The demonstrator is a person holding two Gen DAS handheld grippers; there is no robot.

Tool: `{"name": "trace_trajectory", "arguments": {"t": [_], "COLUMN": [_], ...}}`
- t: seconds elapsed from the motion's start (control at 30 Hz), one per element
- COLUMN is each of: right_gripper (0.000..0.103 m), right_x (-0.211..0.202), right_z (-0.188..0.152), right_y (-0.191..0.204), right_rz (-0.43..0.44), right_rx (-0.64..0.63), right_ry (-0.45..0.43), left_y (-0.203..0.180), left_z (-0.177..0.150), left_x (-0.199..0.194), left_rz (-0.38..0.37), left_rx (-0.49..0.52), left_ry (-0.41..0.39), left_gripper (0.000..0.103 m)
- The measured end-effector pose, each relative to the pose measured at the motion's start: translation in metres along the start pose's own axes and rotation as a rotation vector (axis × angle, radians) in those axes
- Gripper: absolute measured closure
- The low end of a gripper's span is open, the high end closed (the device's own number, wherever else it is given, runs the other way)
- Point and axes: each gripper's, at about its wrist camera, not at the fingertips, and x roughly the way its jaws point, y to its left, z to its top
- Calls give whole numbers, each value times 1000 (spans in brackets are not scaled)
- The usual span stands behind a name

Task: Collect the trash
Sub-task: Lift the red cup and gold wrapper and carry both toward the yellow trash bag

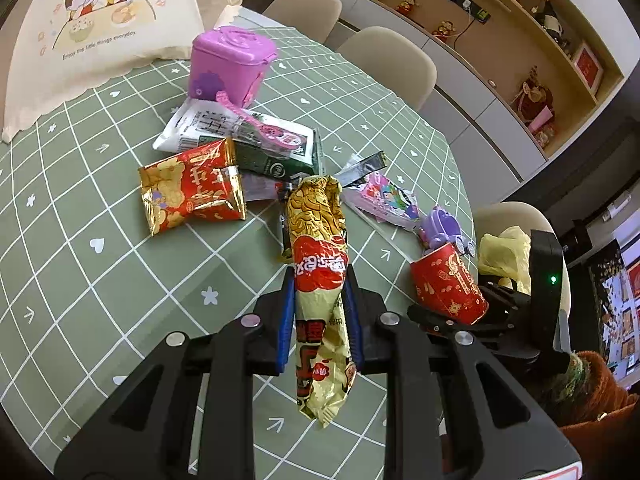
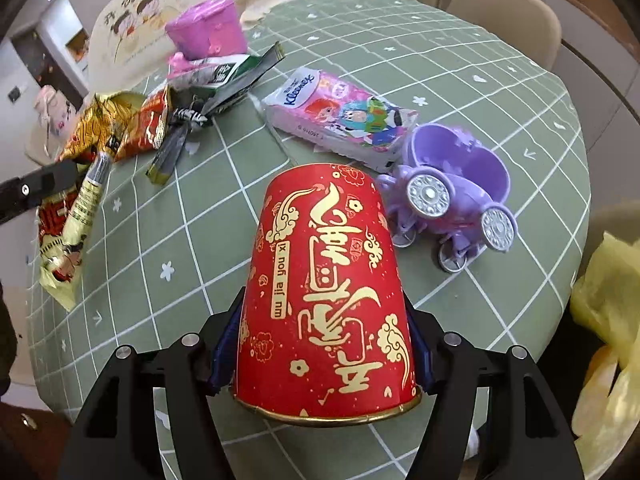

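My left gripper (image 1: 319, 300) is shut on a long gold and red snack wrapper (image 1: 320, 280), held above the green checked tablecloth (image 1: 100, 280). My right gripper (image 2: 326, 320) is shut on a red paper cup with gold lettering (image 2: 326, 292), held upside down, rim toward the camera. The cup also shows in the left wrist view (image 1: 446, 284), and the wrapper in the right wrist view (image 2: 72, 216). More trash lies on the table: a red and gold snack bag (image 1: 192, 190), a white and green packet (image 1: 240, 140) and dark foil strips (image 2: 236, 84).
A pink toy box (image 1: 230, 64) stands at the back. A Kleenex tissue pack (image 2: 340, 116) and a purple toy carriage (image 2: 452, 188) lie right of centre. A yellow plastic bag (image 2: 608, 320) sits past the table's right edge. Beige chairs (image 1: 388, 60) ring the far side.
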Motion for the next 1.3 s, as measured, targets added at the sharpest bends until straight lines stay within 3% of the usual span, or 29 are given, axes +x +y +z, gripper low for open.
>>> {"name": "trace_trajectory", "arguments": {"t": [0.2,0.27,0.4,0.53,0.73,1.03,1.3], "right_gripper": [39,39,39,48,50,50,50], "right_x": [-28,-29,-26,-28,-64,-134,-186], "right_z": [2,4,8,8,15,23,3], "right_y": [5,5,5,6,9,-16,-79], "right_rz": [-16,8,-49,-66,-83,-164,-253], "right_rx": [-48,-50,-59,-80,-74,-32,64], "right_ry": [-94,-89,-74,-67,-172,-332,-425], "left_y": [0,-3,-12,-21,-40,-96,-173], "left_z": [-2,-1,-1,0,3,23,30], "left_x": [2,2,-5,-14,-26,-27,-7], "left_rz": [21,41,80,98,131,65,-23], "left_rx": [10,20,64,103,180,286,402], "left_ry": [10,8,-21,-50,-95,-140,-138], "left_gripper": [82,82,82,82,82,82,82]}}
